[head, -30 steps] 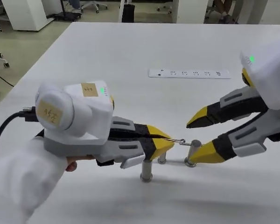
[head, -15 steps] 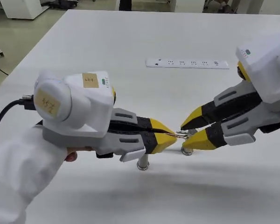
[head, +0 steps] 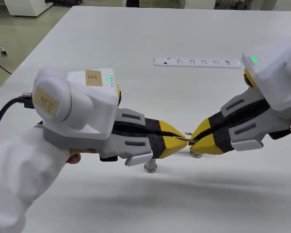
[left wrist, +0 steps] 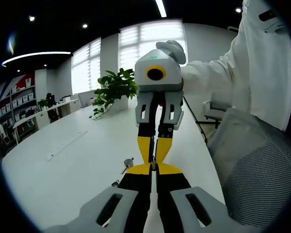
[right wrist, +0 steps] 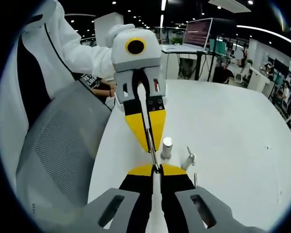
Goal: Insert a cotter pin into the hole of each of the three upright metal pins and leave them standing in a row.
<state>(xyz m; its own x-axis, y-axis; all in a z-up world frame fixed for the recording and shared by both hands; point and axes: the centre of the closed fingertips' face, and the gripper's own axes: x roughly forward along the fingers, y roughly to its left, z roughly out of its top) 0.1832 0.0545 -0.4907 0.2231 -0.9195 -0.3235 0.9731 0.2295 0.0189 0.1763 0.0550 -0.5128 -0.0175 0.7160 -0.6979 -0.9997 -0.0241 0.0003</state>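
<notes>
**Item: thin silver metal cotter pin [right wrist: 150, 141], held end to end between two hand-held grippers above a white counter [head: 136, 58].**

Left hand-held gripper [head: 182, 140]: yellow-tipped jaws were closed on one end of the cotter pin, and a person's arm in a white sleeve [head: 14, 179] carried it. Right hand-held gripper [head: 194, 139]: jaws were likewise closed, pinching the other end, and the two sets of tips stood almost touching. Short upright grey metal pins stood on the counter below. In the head view, one base [head: 150, 167] showed under the left hand-held gripper and another [head: 196, 154] under the right hand-held gripper. In the right gripper view, one upright metal pin [right wrist: 167, 147] stood just beside the cotter pin, with a second [right wrist: 189, 158] near it. A long white power strip [head: 198, 62] lay well apart, farther back on the counter.
</notes>
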